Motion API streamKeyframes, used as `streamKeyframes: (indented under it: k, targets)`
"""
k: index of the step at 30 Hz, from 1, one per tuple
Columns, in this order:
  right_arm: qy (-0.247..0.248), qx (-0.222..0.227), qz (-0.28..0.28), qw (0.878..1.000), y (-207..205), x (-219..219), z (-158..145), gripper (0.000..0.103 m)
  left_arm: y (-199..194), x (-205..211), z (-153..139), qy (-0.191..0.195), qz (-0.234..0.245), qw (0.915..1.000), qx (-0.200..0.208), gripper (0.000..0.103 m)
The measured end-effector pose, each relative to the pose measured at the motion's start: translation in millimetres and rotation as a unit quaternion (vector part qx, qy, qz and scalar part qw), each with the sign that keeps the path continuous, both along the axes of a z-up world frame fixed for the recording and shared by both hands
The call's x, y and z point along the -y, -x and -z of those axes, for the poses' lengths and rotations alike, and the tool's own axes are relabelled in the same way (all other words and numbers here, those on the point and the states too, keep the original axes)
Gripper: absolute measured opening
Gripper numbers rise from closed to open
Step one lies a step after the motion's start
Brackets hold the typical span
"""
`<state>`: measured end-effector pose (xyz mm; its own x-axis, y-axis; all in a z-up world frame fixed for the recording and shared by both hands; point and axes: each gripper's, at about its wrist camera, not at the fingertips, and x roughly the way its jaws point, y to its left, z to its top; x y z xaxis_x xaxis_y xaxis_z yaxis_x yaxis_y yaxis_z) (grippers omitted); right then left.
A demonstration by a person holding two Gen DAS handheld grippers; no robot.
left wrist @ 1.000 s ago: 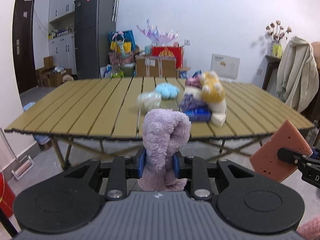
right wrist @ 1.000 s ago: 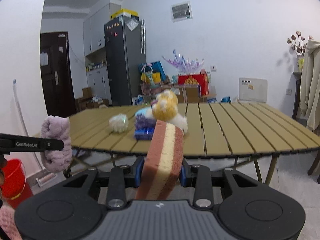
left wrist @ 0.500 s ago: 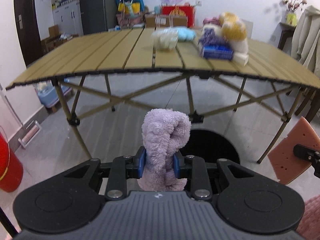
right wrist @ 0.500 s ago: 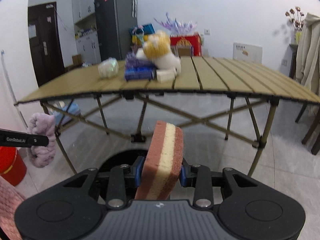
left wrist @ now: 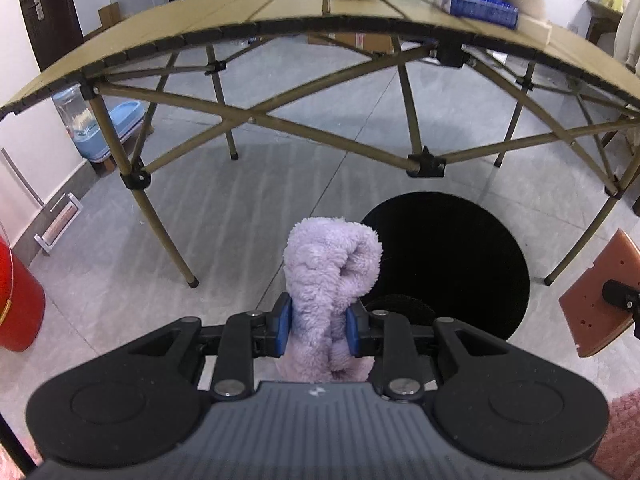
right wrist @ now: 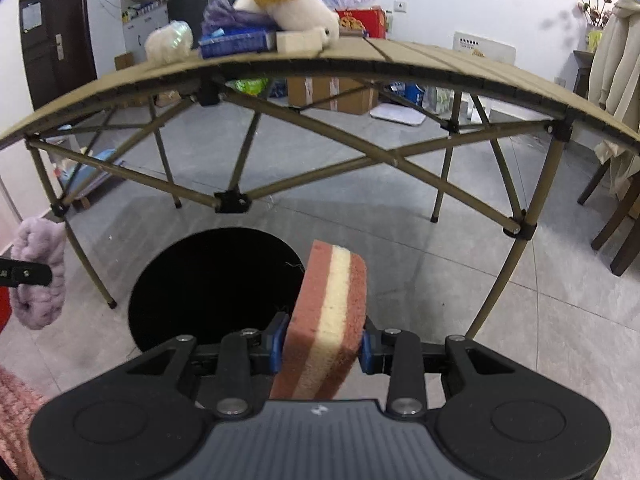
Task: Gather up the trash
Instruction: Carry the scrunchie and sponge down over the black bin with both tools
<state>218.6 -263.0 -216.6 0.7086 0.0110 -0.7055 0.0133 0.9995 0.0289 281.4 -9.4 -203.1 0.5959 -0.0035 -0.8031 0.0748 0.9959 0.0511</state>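
My left gripper [left wrist: 319, 330] is shut on a fluffy purple cloth [left wrist: 330, 276] that sticks up between the jaws. My right gripper [right wrist: 323, 346] is shut on a pink and cream layered sponge [right wrist: 330, 312]. A round black bin opening [left wrist: 448, 260] lies on the floor just ahead and right of the left gripper; in the right wrist view the bin opening [right wrist: 212, 284] is ahead and left of the sponge. The sponge [left wrist: 596, 300] shows at the right edge of the left wrist view, and the purple cloth [right wrist: 38, 272] at the left edge of the right wrist view.
A tan slatted folding table [left wrist: 248, 20] stands above and beyond the bin, its crossed legs [left wrist: 424, 160] close behind it. Soft toys and a blue pack [right wrist: 236, 42] lie on top. A red bucket [left wrist: 16, 300] stands at left. A chair with a coat [right wrist: 616, 92] is at right.
Both grippers have dropped from table height to below the table edge and tilted down. The black bin opening has come into view and grown larger beneath them. Both still hold their items.
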Motion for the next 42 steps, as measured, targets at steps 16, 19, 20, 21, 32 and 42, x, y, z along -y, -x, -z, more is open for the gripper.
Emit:
streamKeyframes:
  k: [16,19,20,21,32,42]
  targets:
    - [-0.007,-0.019,0.033,0.999,-35,17,21,0.034,-35,15,8,-0.008,-0.016,0.9995,-0.026,0.027]
    - [-0.007,-0.016,0.041,0.999,-37,23,23,0.034,-38,18,7,-0.006,-0.015,0.9996,-0.025,0.027]
    - [-0.007,-0.016,0.043,0.999,-37,26,24,0.034,-39,20,7,-0.007,-0.014,0.9996,-0.025,0.027]
    - [-0.007,-0.016,0.046,0.999,-38,28,25,0.034,-42,22,7,-0.006,-0.015,0.9995,-0.026,0.027]
    - [-0.011,-0.012,0.066,0.998,-50,40,31,0.034,-67,59,8,0.002,0.006,0.9997,-0.026,0.027]
    - [-0.013,-0.004,0.08,0.997,-56,45,30,0.034,-78,94,15,0.015,0.02,0.9988,-0.042,0.027]
